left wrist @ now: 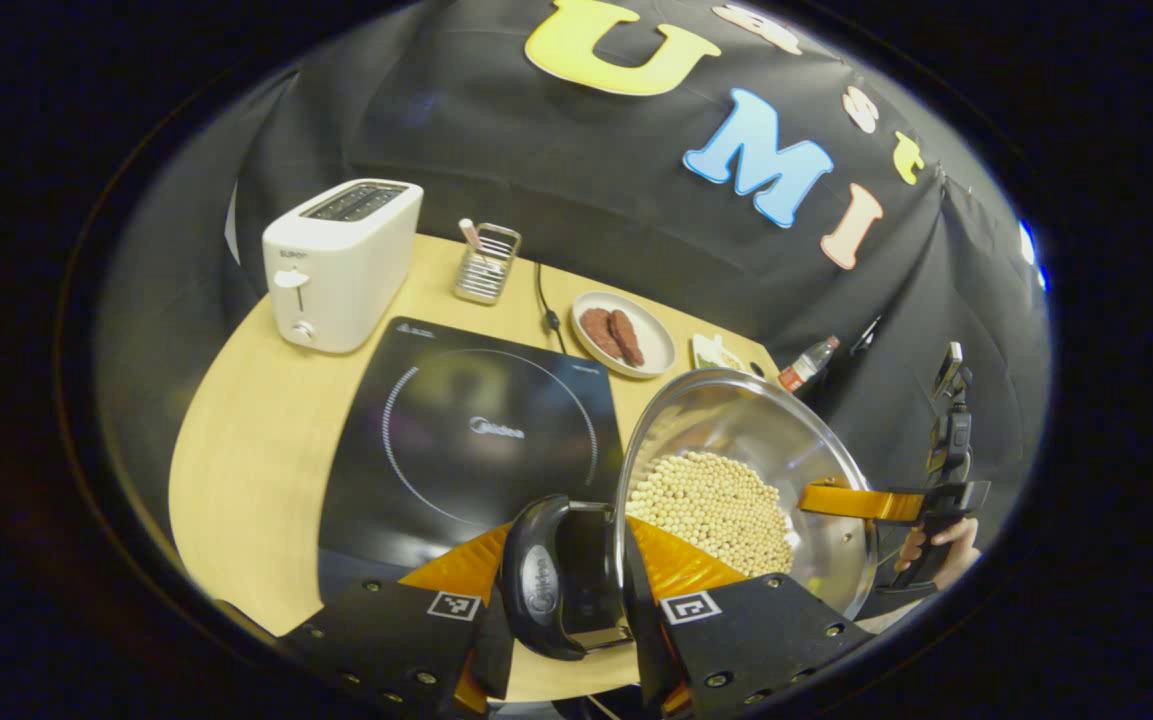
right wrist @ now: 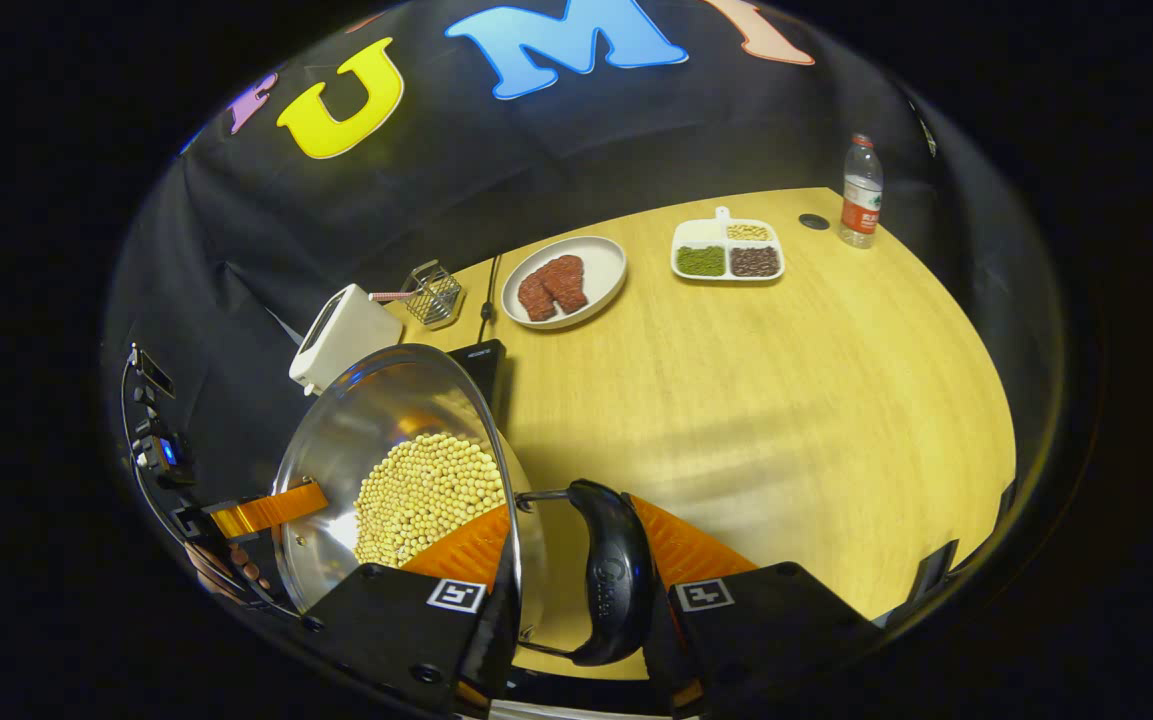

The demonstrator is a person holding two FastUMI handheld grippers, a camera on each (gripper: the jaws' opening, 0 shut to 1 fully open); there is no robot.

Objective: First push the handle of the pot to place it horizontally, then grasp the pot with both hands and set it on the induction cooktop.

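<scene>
Because each gripper — left gripper (left wrist: 576, 590), right gripper (right wrist: 581, 595) — pinched a side handle, the pot (left wrist: 736, 470) (holding pale beans) hung level beside the induction cooktop (left wrist: 476, 430).

— Is any writing readable?
— A pale brand mark, "Midea", sits at the centre of the induction cooktop (left wrist: 476, 430) ring. Square black-and-white coded markers sit on the left gripper (left wrist: 576, 590).
— Anything else?
— Pot handle (left wrist: 539, 585) logo and toaster (left wrist: 341, 262) lettering are too small.

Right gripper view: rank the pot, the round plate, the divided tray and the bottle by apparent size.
1. pot, though nearness to the camera inflates it
2. round plate
3. divided tray
4. bottle, smallest; it also stands farthest away
</scene>
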